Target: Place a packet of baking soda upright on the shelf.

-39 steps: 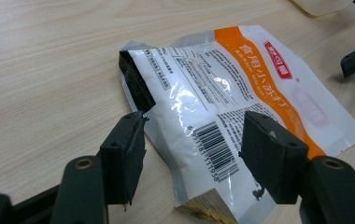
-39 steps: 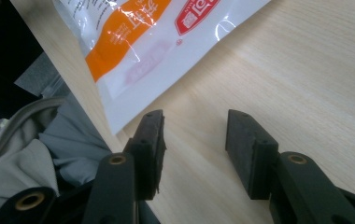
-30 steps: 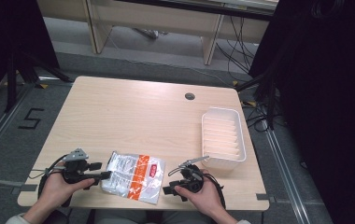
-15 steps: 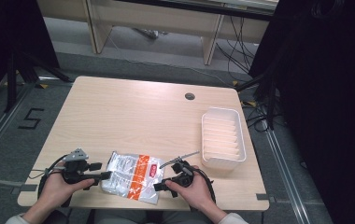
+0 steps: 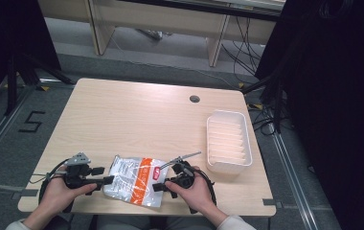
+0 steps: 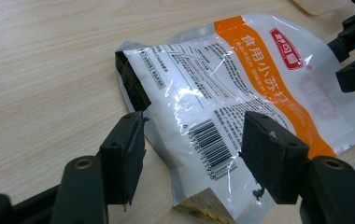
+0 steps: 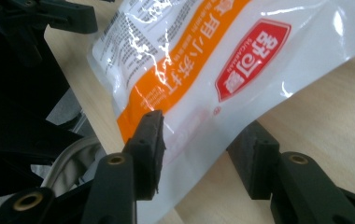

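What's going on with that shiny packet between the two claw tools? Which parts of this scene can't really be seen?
- What is inside the packet: its printed film hides it in every view.
- The packet's near corner: cut off by the bottom edge in the left gripper view, behind the right gripper in its own view.
- The small print: glare and blur.
- The white tray's contents: too small in the high view.

One crinkled white-and-orange plastic food pouch [image 5: 136,180], one ribbed white rectangular plastic tray [image 5: 228,140], two black two-jaw tools, left tool [image 5: 102,180] and right tool [image 5: 161,187], on one pale wooden surface [image 5: 137,120].
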Demonstrator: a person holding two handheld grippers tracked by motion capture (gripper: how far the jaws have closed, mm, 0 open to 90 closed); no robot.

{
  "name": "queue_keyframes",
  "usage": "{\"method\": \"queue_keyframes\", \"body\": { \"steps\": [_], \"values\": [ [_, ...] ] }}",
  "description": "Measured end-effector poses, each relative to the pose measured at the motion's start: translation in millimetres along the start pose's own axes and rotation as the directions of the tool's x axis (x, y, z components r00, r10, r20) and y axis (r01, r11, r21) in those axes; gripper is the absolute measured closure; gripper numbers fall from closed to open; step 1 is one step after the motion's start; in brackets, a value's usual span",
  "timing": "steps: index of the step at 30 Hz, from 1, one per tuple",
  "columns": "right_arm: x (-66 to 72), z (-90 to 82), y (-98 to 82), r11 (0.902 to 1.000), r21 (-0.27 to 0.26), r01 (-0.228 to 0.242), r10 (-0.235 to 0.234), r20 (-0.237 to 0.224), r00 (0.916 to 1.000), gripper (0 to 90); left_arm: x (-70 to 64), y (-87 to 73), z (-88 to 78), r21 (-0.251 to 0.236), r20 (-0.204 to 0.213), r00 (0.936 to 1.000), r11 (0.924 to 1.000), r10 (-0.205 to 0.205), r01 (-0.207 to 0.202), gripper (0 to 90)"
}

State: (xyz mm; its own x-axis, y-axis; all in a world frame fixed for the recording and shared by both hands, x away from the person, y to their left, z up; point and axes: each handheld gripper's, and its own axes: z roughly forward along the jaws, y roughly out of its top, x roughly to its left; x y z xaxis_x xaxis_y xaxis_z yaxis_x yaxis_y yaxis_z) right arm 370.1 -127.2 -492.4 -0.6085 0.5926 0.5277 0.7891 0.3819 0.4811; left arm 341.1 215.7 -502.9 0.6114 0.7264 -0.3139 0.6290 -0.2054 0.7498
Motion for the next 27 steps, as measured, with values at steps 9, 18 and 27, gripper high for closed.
{"method": "queue_keyframes", "body": {
  "steps": [9,18,27],
  "values": [
    [12.3,19.0,16.6,0.995,0.024,0.096,-0.097,0.033,0.9947,62.8,0.6,-0.1,-0.4,-0.002,0.001,1.0,1.0,0.0,0.0,39.1],
    [17.3,28.6,25.9,0.9825,0.071,0.172,-0.177,0.071,0.9816,79.0,1.0,-0.3,-1.2,-0.005,0.0,1.0,1.0,0.007,-0.007,39.2],
    [18.4,24.6,40.7,0.9636,0.116,0.241,-0.251,0.082,0.9645,90.0,1.8,-0.2,-2.8,-0.018,-0.006,1.0,0.9998,0.0,0.0,39.4]
  ]
}}
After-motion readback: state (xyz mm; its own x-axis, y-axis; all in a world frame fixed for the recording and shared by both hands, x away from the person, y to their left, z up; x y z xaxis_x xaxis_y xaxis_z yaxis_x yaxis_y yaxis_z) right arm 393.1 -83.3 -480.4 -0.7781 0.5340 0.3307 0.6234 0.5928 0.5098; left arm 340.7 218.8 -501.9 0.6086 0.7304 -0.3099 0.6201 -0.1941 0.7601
